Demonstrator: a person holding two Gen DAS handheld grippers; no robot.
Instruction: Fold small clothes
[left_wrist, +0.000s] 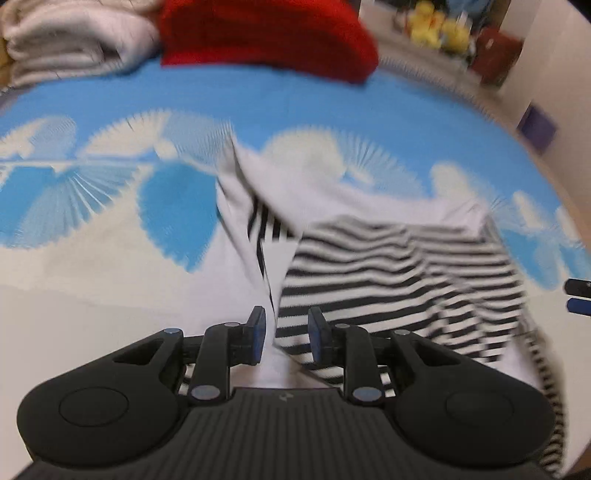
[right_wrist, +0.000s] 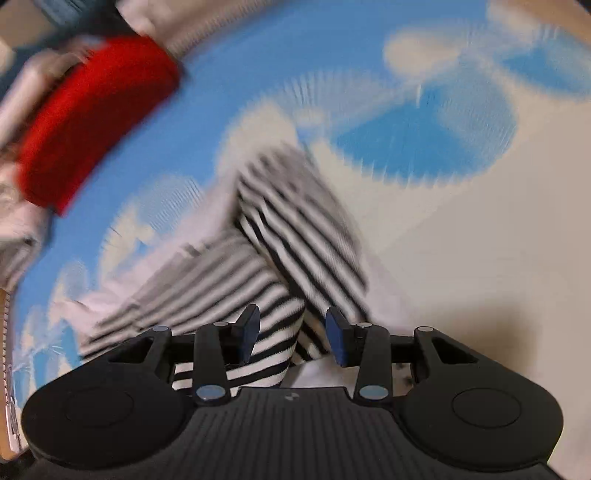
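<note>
While both views are smeared by motion blur, the main things read clearly enough. A black-and-white striped garment (left_wrist: 399, 266) lies crumpled on a blue sheet with white cloud shapes (left_wrist: 280, 99); whether that sheet covers a bed or something else cannot be told. In the left wrist view the left hand-held gripper (left_wrist: 286, 334) has its blue pads set narrowly apart, and an edge of the striped cloth runs up between them. The cloth looks drawn toward the pads, but the blur hides whether they actually press on it. From there the garment spreads off to the right, part of it turned over to show a plain white side.

In the right wrist view the right hand-held gripper (right_wrist: 291, 334) stands about half open, with a thick bunched fold of the same striped garment (right_wrist: 280, 258) between its pads. A real grip cannot be confirmed here either.

At the far edge of the sheet sits a folded red cloth (left_wrist: 266, 33), and beside it a folded pale towel (left_wrist: 70, 37). Yellow soft toys (left_wrist: 439, 27) sit on a ledge beyond.
</note>
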